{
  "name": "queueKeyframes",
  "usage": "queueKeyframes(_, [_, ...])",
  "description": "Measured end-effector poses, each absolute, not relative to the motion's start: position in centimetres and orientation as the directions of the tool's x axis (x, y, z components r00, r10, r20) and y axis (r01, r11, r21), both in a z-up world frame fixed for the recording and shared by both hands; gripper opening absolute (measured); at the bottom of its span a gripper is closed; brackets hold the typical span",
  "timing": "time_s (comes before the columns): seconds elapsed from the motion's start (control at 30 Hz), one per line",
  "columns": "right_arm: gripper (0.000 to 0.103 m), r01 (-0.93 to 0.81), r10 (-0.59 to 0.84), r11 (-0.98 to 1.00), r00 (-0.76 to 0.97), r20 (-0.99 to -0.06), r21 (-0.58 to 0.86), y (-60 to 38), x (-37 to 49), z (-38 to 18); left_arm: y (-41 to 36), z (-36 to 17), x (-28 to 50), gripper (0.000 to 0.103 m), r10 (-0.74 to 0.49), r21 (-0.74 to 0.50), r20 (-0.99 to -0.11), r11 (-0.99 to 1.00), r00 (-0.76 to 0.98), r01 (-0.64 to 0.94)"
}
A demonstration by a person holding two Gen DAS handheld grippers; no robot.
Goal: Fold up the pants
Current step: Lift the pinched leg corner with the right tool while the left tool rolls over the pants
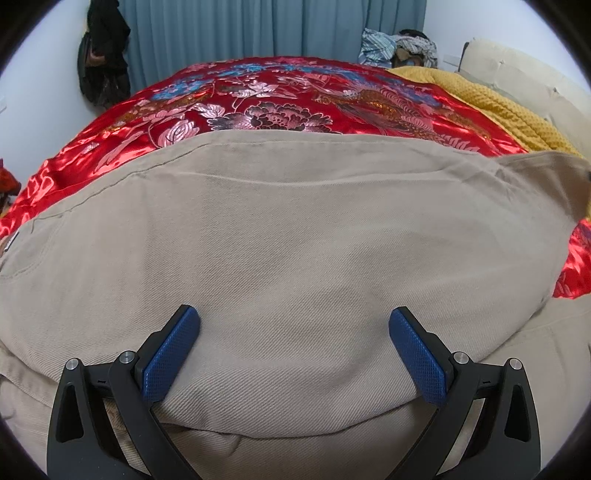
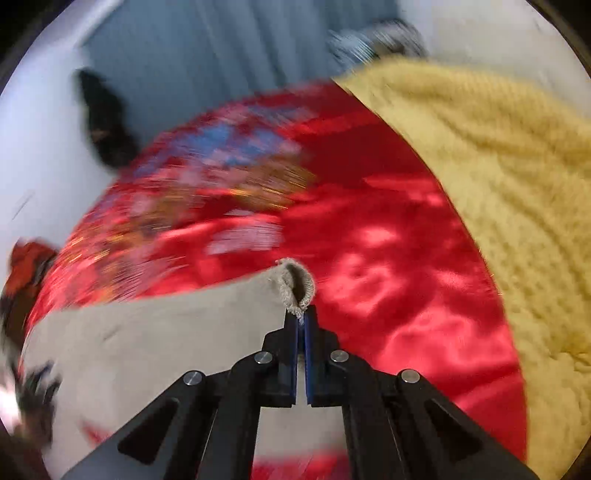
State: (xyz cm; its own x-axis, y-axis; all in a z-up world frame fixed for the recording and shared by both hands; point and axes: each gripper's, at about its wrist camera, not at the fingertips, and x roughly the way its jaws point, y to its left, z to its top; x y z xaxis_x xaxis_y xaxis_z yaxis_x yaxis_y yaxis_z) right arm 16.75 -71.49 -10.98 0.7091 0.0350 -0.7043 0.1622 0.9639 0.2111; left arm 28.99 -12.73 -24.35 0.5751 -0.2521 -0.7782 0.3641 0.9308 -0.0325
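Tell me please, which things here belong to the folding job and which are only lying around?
For the job:
- pants
- left gripper, open over the cloth
- right gripper, shut on the pants' edge

Only lying around:
- red bedspread, under the pants
- yellow blanket
- curtain
- dark clothes hanging
- heap of clothes

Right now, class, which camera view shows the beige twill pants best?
The left wrist view: the beige twill pants fill it, sharp, seams visible. The right wrist view is blurred, showing only a corner pinched by the right gripper.

Beige twill pants, doubled over, flat
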Motion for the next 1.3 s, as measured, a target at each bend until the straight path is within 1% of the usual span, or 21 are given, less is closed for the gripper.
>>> queueKeyframes(0.13, [0.003,0.107,0.056,0.974,0.738,-0.672,0.199,-67.7,5.5,-8.4,-12.8,-24.4,29.0,0.102,-0.248,-0.027,-0.779,0.931,0.576,0.364])
queueKeyframes(0.23, [0.003,0.210,-0.004,0.961,0.658,-0.753,0.179,-67.3,-1.1,-10.5,-12.8,-24.3,29.1,0.102,-0.244,-0.024,-0.783,0.931,0.572,0.365])
queueKeyframes(0.27, [0.010,0.282,-0.066,0.952,0.574,-0.816,0.121,-67.5,-2.8,-12.1,-12.8,-24.3,29.2,0.102,-0.243,-0.024,-0.785,0.931,0.570,0.364])
queueKeyframes(0.3, [0.021,0.335,-0.114,0.939,0.517,-0.848,0.078,-67.6,-3.7,-12.9,-12.8,-24.2,29.3,0.102,-0.240,-0.022,-0.788,0.931,0.567,0.364])
queueKeyframes(0.33, [0.029,0.389,-0.148,0.920,0.469,-0.871,0.053,-67.8,-4.9,-13.5,-12.9,-24.1,29.4,0.102,-0.235,-0.019,-0.793,0.932,0.562,0.363])
queueKeyframes(0.37, [0.041,0.423,-0.157,0.904,0.454,-0.877,0.057,-67.8,-5.9,-13.4,-13.0,-24.0,29.5,0.102,-0.229,-0.014,-0.798,0.932,0.558,0.362])
queueKeyframes(0.43, [0.043,0.445,-0.165,0.892,0.480,-0.862,0.077,-66.4,-7.4,-12.0,-13.3,-23.3,29.5,0.102,-0.196,0.010,-0.819,0.935,0.539,0.355])
queueKeyframes(0.5, [0.055,0.431,-0.098,0.886,0.537,-0.838,0.173,-64.0,-8.1,-10.7,-13.3,-22.5,28.8,0.102,-0.180,0.012,-0.838,0.938,0.515,0.347])
queueKeyframes(0.57, [0.062,0.375,0.108,0.833,0.612,-0.784,0.407,-60.9,-7.8,-10.9,-12.9,-21.6,27.3,0.102,-0.200,-0.011,-0.839,0.936,0.506,0.351])
queueKeyframes(0.6, [0.062,0.354,0.188,0.789,0.638,-0.747,0.501,-60.1,-7.5,-11.5,-12.7,-21.2,26.3,0.102,-0.218,-0.023,-0.832,0.932,0.510,0.360])
queueKeyframes(0.67, [0.062,0.343,0.330,0.647,0.680,-0.655,0.681,-58.7,-6.2,-14.0,-12.4,-20.9,24.5,0.102,-0.222,-0.012,-0.827,0.926,0.516,0.378])
queueKeyframes(0.73, [0.062,0.392,0.348,0.530,0.708,-0.615,0.752,-58.6,-4.6,-17.0,-12.1,-21.4,23.4,0.102,-0.229,-0.027,-0.849,0.919,0.477,0.393])
queueKeyframes(0.8, [0.061,0.511,0.273,0.464,0.694,-0.666,0.723,-59.6,-3.6,-20.0,-11.5,-21.7,22.9,0.102,-0.247,-0.067,-0.868,0.918,0.431,0.392])
queueKeyframes(0.93, [0.059,0.596,0.096,0.231,0.773,-0.627,0.769,-61.5,-4.2,-21.6,-9.2,-20.4,22.2,0.102,-0.322,-0.180,-0.842,0.924,0.433,0.337])
queueKeyframes(0.97, [0.053,0.615,0.060,0.214,0.767,-0.639,0.759,-61.6,-3.9,-21.6,-8.5,-20.0,22.6,0.102,-0.342,-0.219,-0.835,0.925,0.431,0.311])
queueKeyframes(1.0, [0.030,0.637,0.034,0.226,0.751,-0.660,0.737,-61.6,-3.5,-21.4,-7.8,-19.7,23.2,0.102,-0.360,-0.258,-0.830,0.925,0.427,0.278])
queueKeyframes(1.03, [0.013,0.668,-0.003,0.273,0.720,-0.694,0.692,-61.5,-3.0,-21.0,-7.1,-19.2,24.1,0.102,-0.375,-0.294,-0.826,0.924,0.422,0.246])
queueKeyframes(1.07, [0.003,0.687,-0.043,0.333,0.696,-0.717,0.646,-61.3,-2.4,-20.3,-6.5,-18.8,25.0,0.102,-0.389,-0.324,-0.821,0.920,0.419,0.218])
queueKeyframes(1.13, [0.003,0.655,-0.091,0.422,0.719,-0.689,0.627,-60.5,-1.9,-17.7,-5.2,-17.7,27.0,0.102,-0.424,-0.393,-0.795,0.905,0.434,0.164])
queueKeyframes(1.17, [0.003,0.612,-0.102,0.472,0.753,-0.650,0.635,-59.8,-1.8,-15.5,-4.4,-17.3,28.2,0.102,-0.446,-0.437,-0.775,0.890,0.448,0.131])
queueKeyframes(1.3, [0.003,0.452,-0.075,0.642,0.841,-0.535,0.620,-56.7,-1.5,-7.7,-3.3,-17.4,34.2,0.102,-0.541,-0.592,-0.727,0.806,0.423,0.012])
